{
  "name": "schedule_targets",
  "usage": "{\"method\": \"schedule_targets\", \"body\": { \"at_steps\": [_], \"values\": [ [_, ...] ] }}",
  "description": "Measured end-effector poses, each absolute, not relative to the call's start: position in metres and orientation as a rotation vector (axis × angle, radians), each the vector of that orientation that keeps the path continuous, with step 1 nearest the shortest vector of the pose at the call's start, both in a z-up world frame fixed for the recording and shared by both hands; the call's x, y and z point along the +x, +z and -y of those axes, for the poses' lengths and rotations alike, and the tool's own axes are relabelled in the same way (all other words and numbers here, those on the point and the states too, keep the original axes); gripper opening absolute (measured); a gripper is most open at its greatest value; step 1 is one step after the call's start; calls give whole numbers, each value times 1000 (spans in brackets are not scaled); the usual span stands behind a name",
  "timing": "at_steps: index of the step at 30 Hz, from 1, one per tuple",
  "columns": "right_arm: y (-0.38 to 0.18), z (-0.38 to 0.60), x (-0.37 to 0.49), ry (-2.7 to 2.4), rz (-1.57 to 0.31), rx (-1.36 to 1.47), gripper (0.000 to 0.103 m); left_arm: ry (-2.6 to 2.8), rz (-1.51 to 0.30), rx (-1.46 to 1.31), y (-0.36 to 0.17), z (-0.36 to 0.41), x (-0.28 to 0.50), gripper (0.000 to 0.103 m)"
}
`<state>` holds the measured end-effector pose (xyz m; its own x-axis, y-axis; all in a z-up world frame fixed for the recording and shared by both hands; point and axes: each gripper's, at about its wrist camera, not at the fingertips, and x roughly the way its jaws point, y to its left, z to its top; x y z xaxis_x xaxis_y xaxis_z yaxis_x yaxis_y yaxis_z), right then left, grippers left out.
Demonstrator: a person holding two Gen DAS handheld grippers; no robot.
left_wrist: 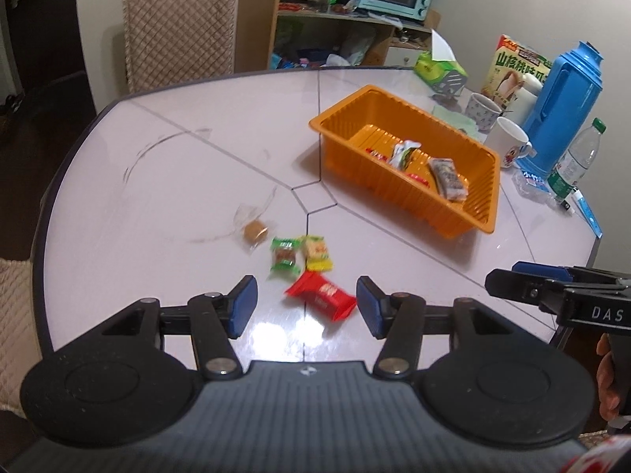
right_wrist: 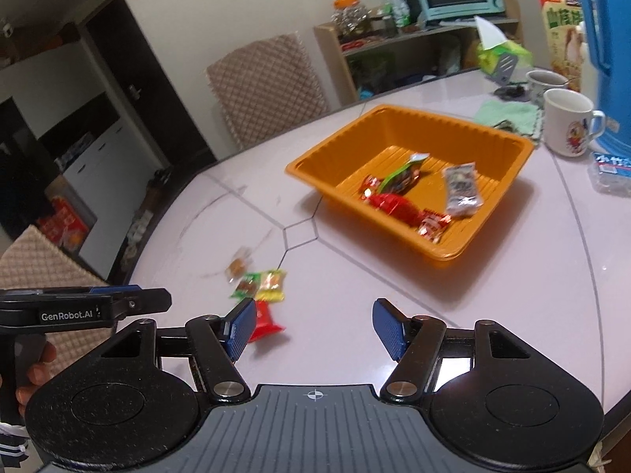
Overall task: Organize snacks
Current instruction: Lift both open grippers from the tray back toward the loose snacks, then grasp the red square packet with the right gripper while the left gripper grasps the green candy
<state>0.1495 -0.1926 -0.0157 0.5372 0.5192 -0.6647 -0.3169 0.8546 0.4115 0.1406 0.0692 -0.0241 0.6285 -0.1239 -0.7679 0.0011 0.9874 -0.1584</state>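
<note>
Four loose snacks are seen on the tabletop (left_wrist: 157, 157); the red packet (left_wrist: 320, 295), lying aslant, sits between the open, empty left hand-held gripper (left_wrist: 307, 302), nearer than the open right hand-held gripper (right_wrist: 311, 325).

The red snack packet (right_wrist: 265, 321) was partly hidden behind the right gripper's left finger (right_wrist: 240, 325). The blue thermos (right_wrist: 605, 63) was cut off at the frame's edge. The clear-wrapped snack (right_wrist: 238, 265) was blurred.

Padded chair (left_wrist: 179, 25) and shelf (left_wrist: 335, 35) against pale wall.
</note>
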Motion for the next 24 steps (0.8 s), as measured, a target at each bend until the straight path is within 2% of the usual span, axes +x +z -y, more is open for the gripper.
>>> {"method": "schedule_targets", "body": {
  "at_steps": [24],
  "values": [
    [-58, 129, 163, 651, -978, 127, 65, -64, -978, -163, -61, -81, 145, 52]
  ]
}}
